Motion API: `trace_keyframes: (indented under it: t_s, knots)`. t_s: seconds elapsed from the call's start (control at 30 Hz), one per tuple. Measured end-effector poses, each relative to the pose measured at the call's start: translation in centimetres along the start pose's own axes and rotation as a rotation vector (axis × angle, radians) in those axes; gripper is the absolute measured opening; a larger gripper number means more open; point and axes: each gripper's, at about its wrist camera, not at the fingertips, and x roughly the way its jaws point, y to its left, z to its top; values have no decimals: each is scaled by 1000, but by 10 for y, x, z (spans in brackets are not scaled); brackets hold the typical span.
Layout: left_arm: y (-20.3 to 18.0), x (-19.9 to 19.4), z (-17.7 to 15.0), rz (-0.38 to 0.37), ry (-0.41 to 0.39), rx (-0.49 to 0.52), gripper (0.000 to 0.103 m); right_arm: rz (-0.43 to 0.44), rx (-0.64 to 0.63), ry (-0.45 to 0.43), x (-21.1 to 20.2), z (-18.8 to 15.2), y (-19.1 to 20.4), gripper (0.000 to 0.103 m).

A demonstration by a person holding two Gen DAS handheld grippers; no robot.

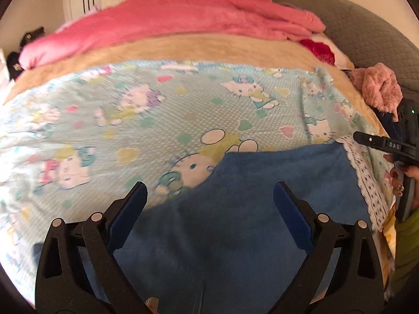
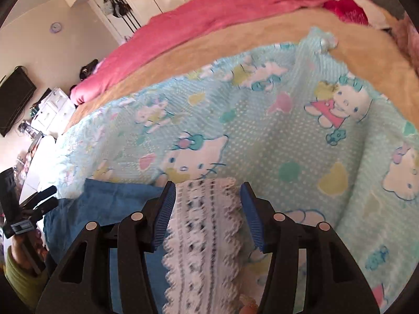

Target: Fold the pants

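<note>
2 grippers are seen above 1 pair of blue pants [image 1: 262, 209], which is spread on the cartoon-printed sheet [image 1: 131, 120] of the bed, at its near edge. Toward the left, the left gripper [image 1: 209, 201] is held with its jaws spread wide and nothing between them, poised over the plain blue cloth; whether the pads touch the fabric cannot be told. Toward the right, the pants are bordered by a white lace trim [image 2: 204, 230], and over that band the right gripper [image 2: 207, 204] is held, its jaws also apart and straddling the lace without pinching it. The fabric is judged to be soft, light and plush, with no stiffness of its own, so it is expected to sag and drag on the sheet rather than slide cleanly. The lace is thought to be thin and easily snagged or stretched, so a hold is better taken on the blue cloth just beside it, through both layers. An edge or corner on each side would be gripped, so that the garment can be lifted evenly and laid over itself. Farther back, a pink blanket [image 1: 162, 23] is heaped, well apart from the pants.
</note>
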Motion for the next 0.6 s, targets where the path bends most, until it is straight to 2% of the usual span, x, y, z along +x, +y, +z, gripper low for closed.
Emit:
trace_keyframes:
  t_s: [0.17,0.2,0.27,0.3,0.33,0.37,0.4,0.43,0.6]
  knots:
    - [3,50,10,-11,58,-29,90,-15,-39,50,22,-12,-5,49]
    - [3,57,10,-17,68,-33,90,-11,-56,44,23,-15,-4,47]
    - [3,72,8,-71,96,-65,87,16,-80,35,23,-20,-2,30]
    - [2,74,6,-74,102,-79,74,40,-88,28,21,-22,-1,26]
    - [-1,73,5,-70,103,-74,52,50,-97,19,19,-24,1,22]
    - [-6,69,5,-96,95,-62,32,61,-118,0,15,-26,3,19]
    - [-7,66,6,-136,96,-65,1,66,-130,-15,13,-27,5,19]
    - [-8,60,8,-153,92,-78,1,73,-143,-39,8,-27,7,18]
    - [-18,42,23,-75,5,-19,1,65,-201,-139,-16,-9,20,18]
